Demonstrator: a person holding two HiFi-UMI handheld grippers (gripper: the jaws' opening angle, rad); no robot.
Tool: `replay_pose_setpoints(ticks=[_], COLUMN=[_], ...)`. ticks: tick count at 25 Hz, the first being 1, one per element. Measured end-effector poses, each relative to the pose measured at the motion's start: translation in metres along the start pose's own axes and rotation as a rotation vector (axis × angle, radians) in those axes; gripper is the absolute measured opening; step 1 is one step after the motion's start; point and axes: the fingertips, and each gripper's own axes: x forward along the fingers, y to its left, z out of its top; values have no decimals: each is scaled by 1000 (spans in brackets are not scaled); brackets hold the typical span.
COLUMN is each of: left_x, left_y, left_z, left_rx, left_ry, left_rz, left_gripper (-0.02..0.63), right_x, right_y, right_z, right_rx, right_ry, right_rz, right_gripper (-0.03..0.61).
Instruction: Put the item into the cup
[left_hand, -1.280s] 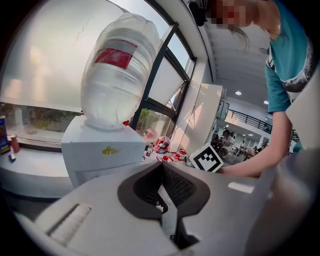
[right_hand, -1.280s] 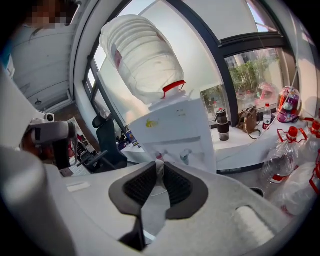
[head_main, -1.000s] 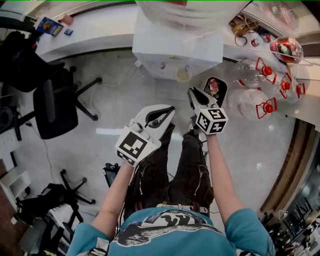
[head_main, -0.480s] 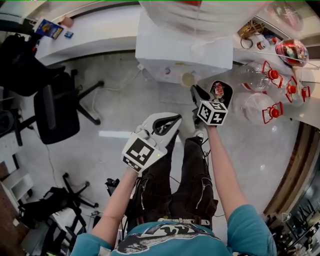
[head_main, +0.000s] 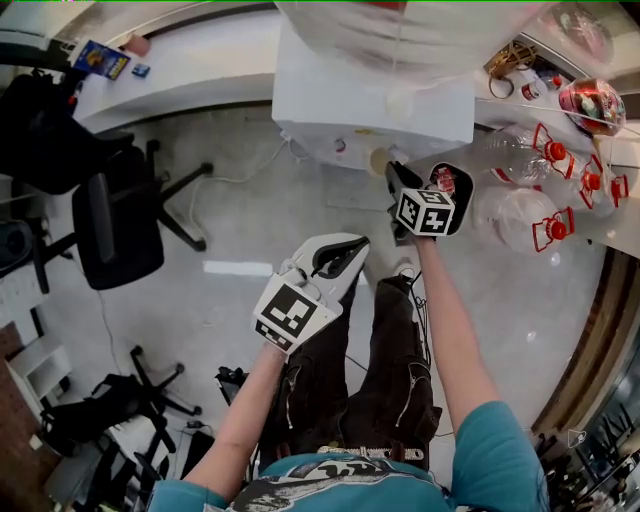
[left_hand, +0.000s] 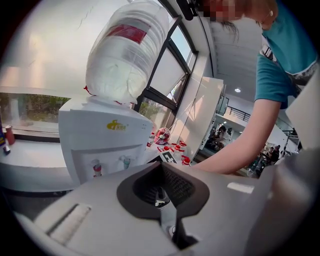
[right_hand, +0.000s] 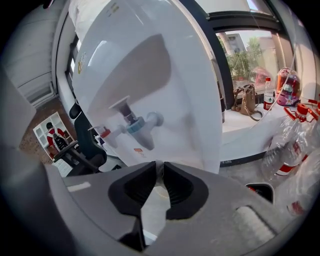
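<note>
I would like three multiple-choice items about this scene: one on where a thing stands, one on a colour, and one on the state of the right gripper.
1. Where does the large water bottle stand?
A. on the floor
B. on top of the white dispenser
C. on an office chair

2. What colour are the handles of the clear bottles at the right?
A. red
B. green
C. yellow

3. In what state is the right gripper?
A. wide open and empty
B. shut on the wall of a pale cup
C. shut on a handbag

Answers:
1 B, the bottle sits upside down in the dispenser's top.
2 A, each handle shows bright red.
3 B, the jaws pinch the cup's thin wall.
</note>
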Motion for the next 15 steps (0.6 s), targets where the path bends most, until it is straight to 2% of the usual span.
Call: replay_pose_setpoints(ticks=[11,15], left_x=[14,15], left_y=[7,8], left_z=[-11,-20], left_rx=[-15,-32], left_ry=[14,33], left_rz=[3,10], left_gripper=[0,0], right_x=[16,20], right_y=[-7,-5], right_z=[1,-7], right_rx=[-4,-17], right_ry=[17,54], right_rz=[0,16], right_gripper=[57,103])
